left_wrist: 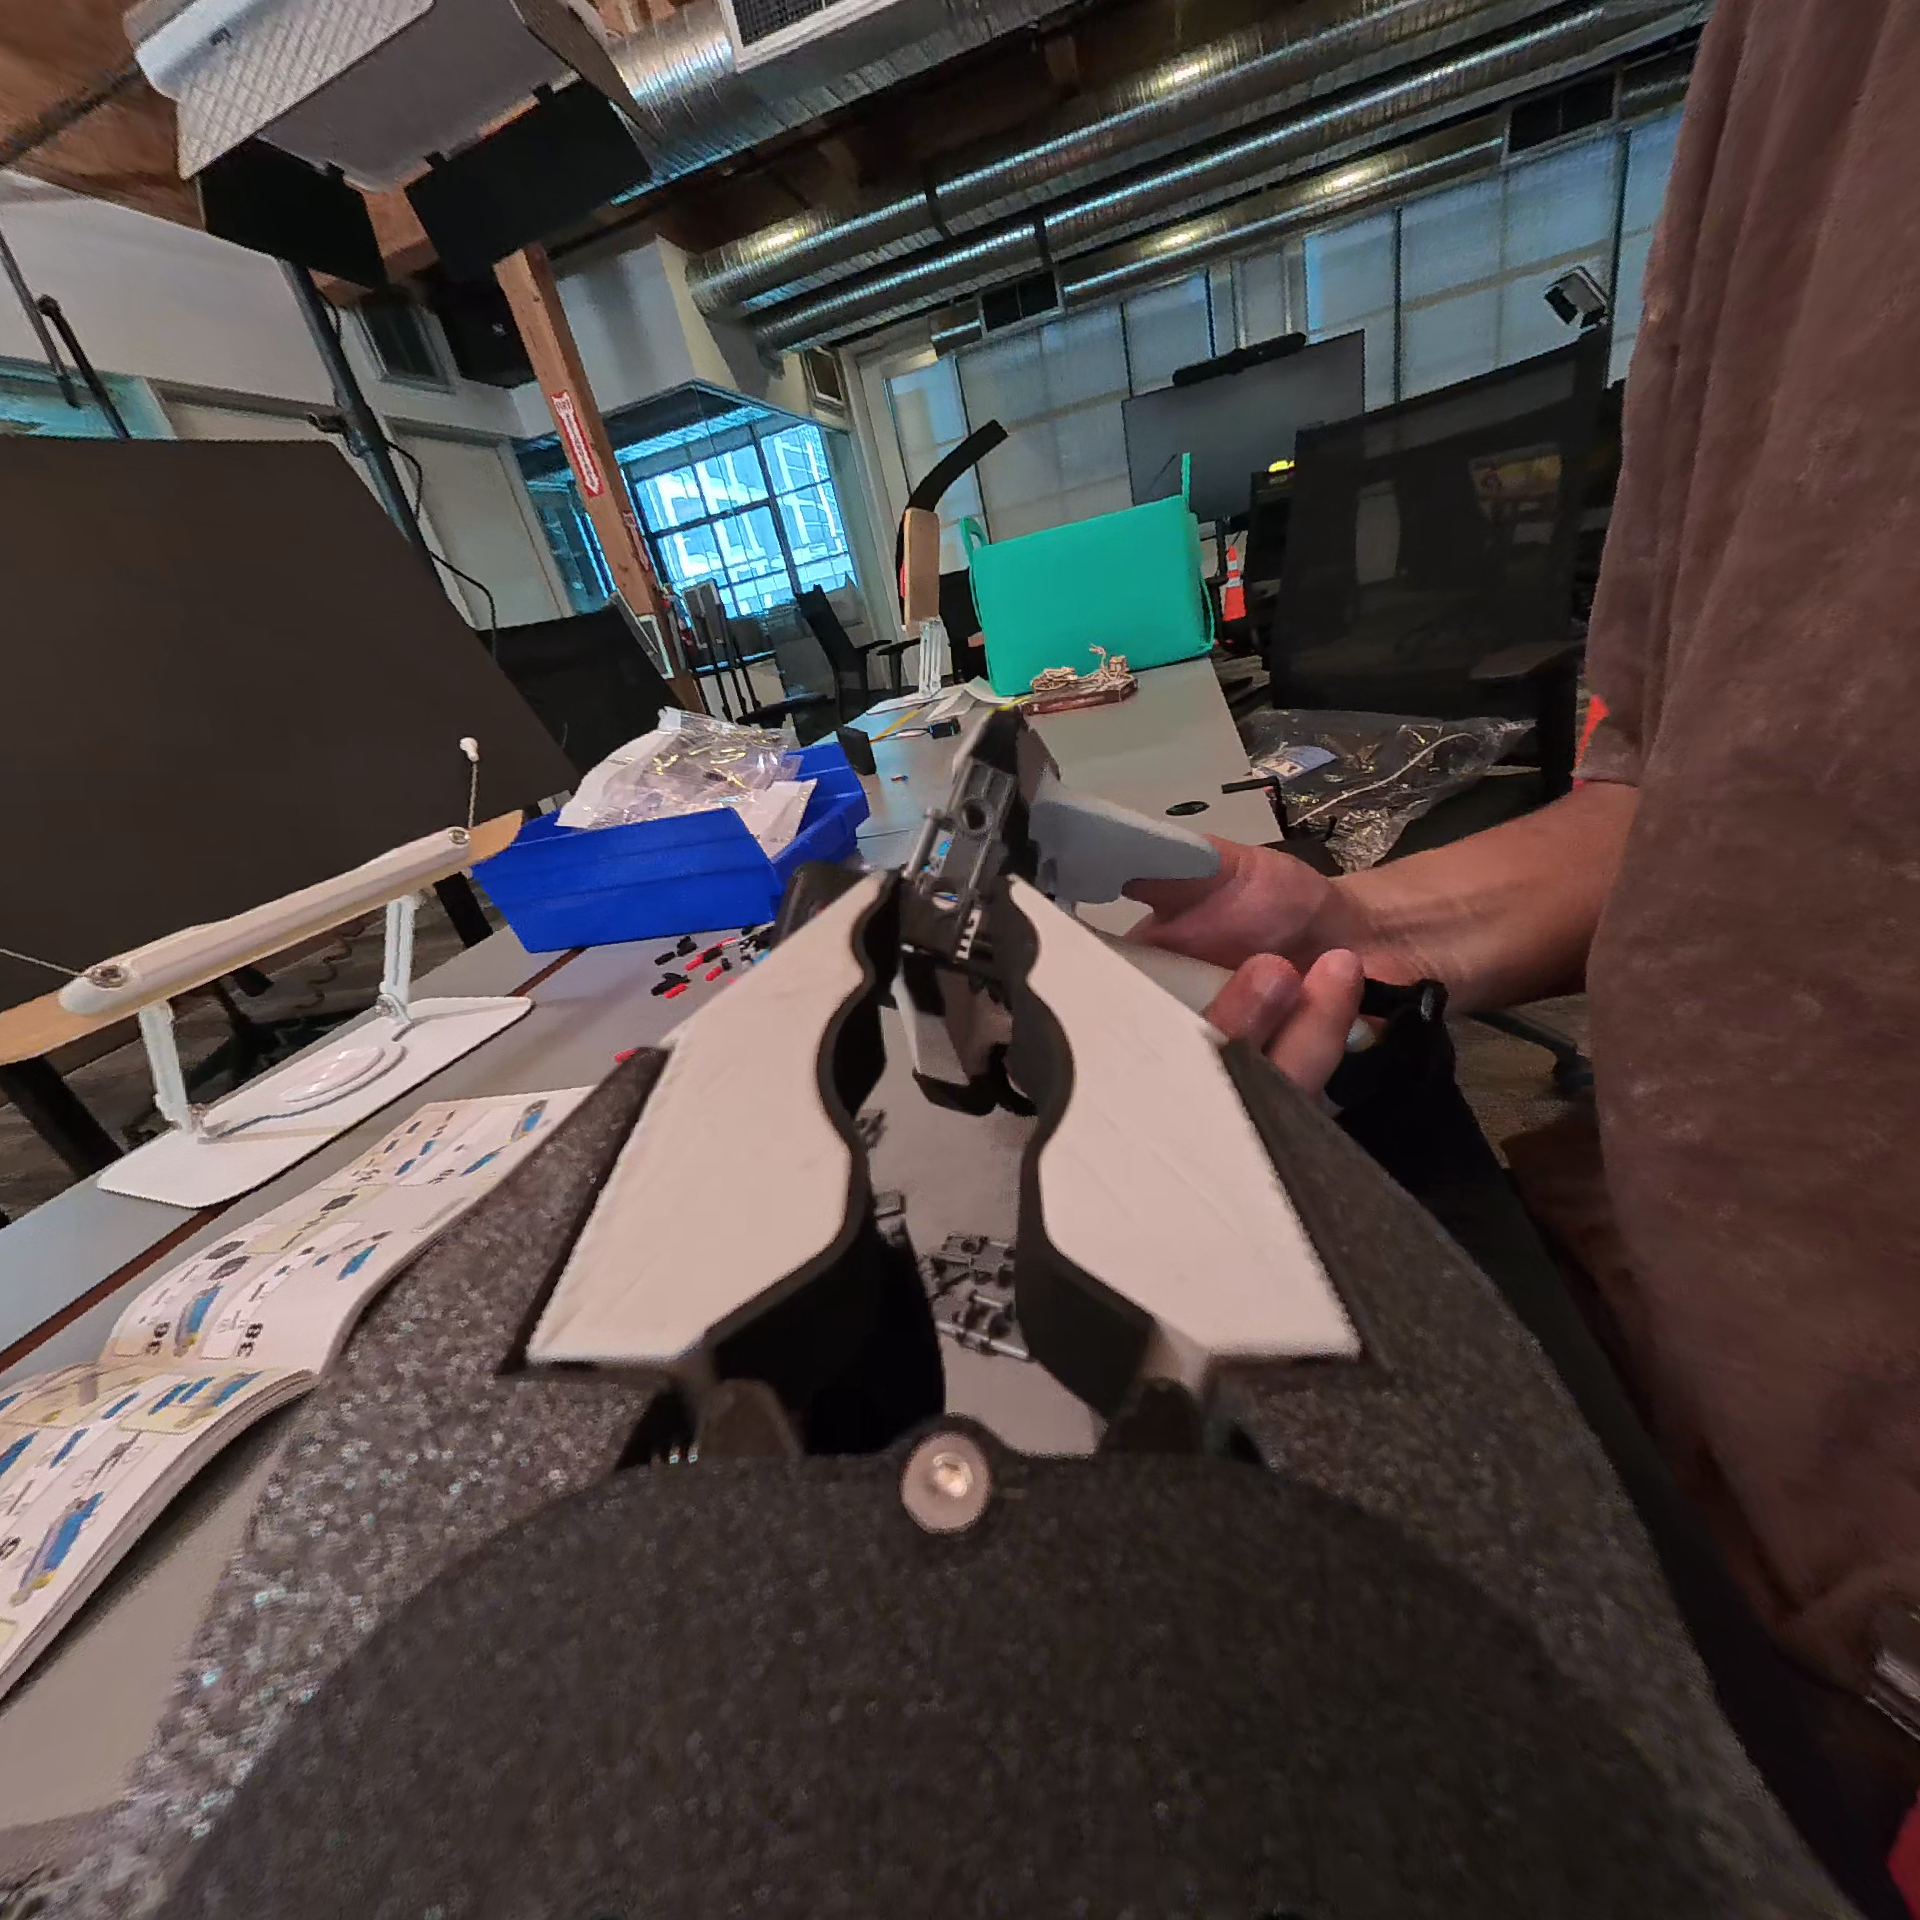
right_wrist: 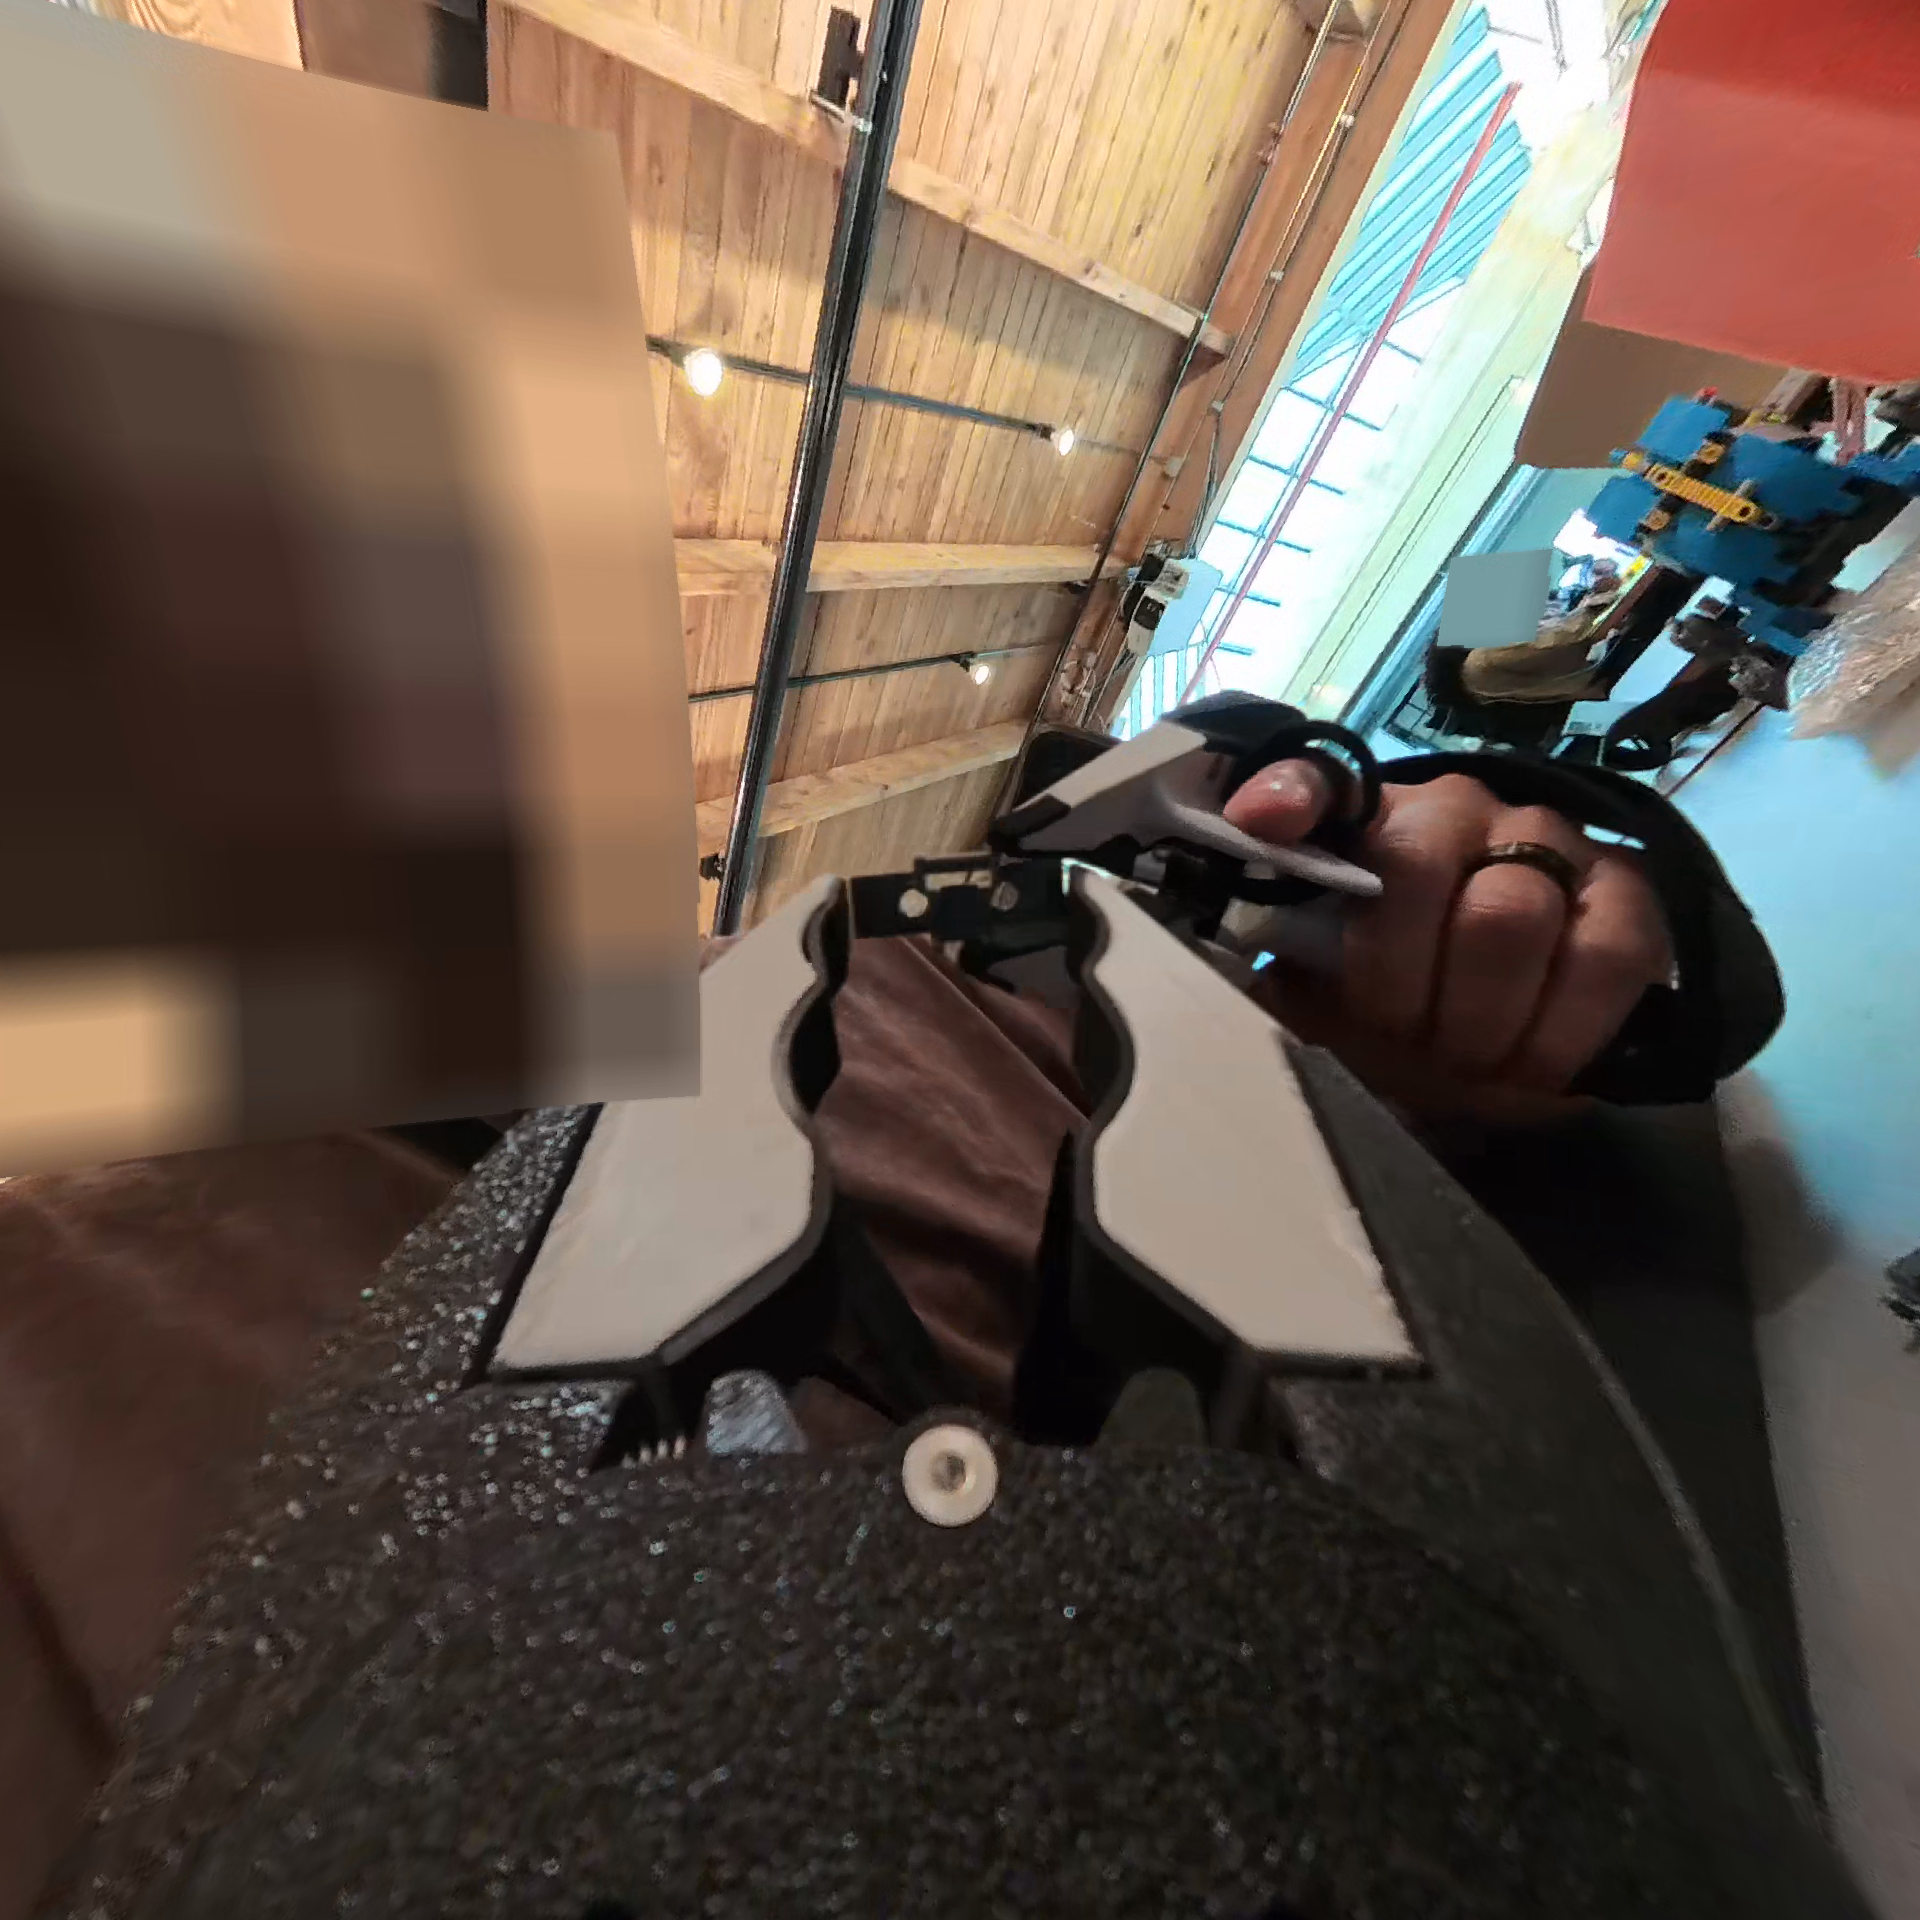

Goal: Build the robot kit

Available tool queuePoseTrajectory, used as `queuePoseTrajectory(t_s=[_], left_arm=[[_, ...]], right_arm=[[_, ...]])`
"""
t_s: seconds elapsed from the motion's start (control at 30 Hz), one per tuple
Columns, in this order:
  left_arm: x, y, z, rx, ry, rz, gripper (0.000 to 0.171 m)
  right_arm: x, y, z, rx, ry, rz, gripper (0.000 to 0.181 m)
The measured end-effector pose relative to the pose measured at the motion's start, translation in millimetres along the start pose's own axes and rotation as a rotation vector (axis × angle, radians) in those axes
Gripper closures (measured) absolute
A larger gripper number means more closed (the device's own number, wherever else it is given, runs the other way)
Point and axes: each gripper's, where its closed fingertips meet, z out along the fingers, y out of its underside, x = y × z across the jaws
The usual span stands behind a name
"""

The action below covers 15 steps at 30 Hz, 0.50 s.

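Left claw [left_wrist: 951, 935]: raised above the tabletop [left_wrist: 582, 1029], its 2 white fingers [left_wrist: 748, 1101] clenched at the tips on a small black and grey brick assembly [left_wrist: 961, 894]. The assembly stands up between and beyond the fingertips, off the tabletop.

Right claw [right_wrist: 961, 914]: pointed upward toward a wooden plank ceiling [right_wrist: 987, 312], its tips meeting the same brick assembly [right_wrist: 966, 904]. The fingertips sit on either side of it; whether they press it or merely flank it, I cannot tell. In the left wrist view the right claw [left_wrist: 1023, 821] shows beyond the assembly, tips against it, held by a hand [left_wrist: 1278, 935].

The hand [right_wrist: 1507, 935] gripping the left device appears in the right wrist view (a ring on 1 finger, a black strap across the back).

Surroundings, left wrist view: an open instruction booklet [left_wrist: 208, 1309] lies on the tabletop to the left of the claw. Behind it stands a white stand [left_wrist: 312, 997] on a flat base. A blue bin [left_wrist: 665, 862] holding clear bags sits farther back, with small black and red loose pieces [left_wrist: 707, 961] scattered just in front of it. More grey pieces [left_wrist: 977, 1299] lie on the tabletop beneath the claw. A person's brown shirt [left_wrist: 1766, 831] fills the right edge.
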Motion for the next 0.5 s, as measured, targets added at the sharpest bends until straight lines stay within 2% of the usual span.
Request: queuePoseTrajectory(t_s=[0.1,0.13,0.2,0.27,0.3,0.33,0.43,0.5], left_arm=[[-0.3,5.9,1.7,-0.043,-0.013,-0.003,0.154],[-1.8,12.1,0.2,-0.088,-0.015,0.003,0.154],[0.3,28.9,-13.1,-0.206,0.076,-0.009,0.150],[-0.7,62.6,-38.5,-0.453,0.218,-0.088,0.144],[-7.2,75.7,-52.0,-0.556,0.254,-0.095,0.135],[-13.7,85.7,-64.0,-0.634,0.291,-0.078,0.127],[-25.8,105.0,-78.8,-0.780,0.409,-0.024,0.122],[-17.6,117.0,-78.0,-0.847,0.510,-0.016,0.120]], right_arm=[[3.3,0.3,-4.4,-0.017,0.053,-0.028,0.142],[9.2,-1.2,-8.9,-0.030,0.118,-0.052,0.142],[22.7,-7.4,-24.4,-0.075,0.317,-0.132,0.142],[51.3,-7.1,-55.5,-0.232,0.686,-0.314,0.141],[62.9,-4.7,-72.3,-0.338,0.852,-0.397,0.141],[70.5,0.1,-83.7,-0.439,0.962,-0.445,0.141],[88.1,13.5,-86.4,-0.604,1.090,-0.506,0.140],[102.6,19.7,-83.8,-0.680,1.146,-0.562,0.141]])
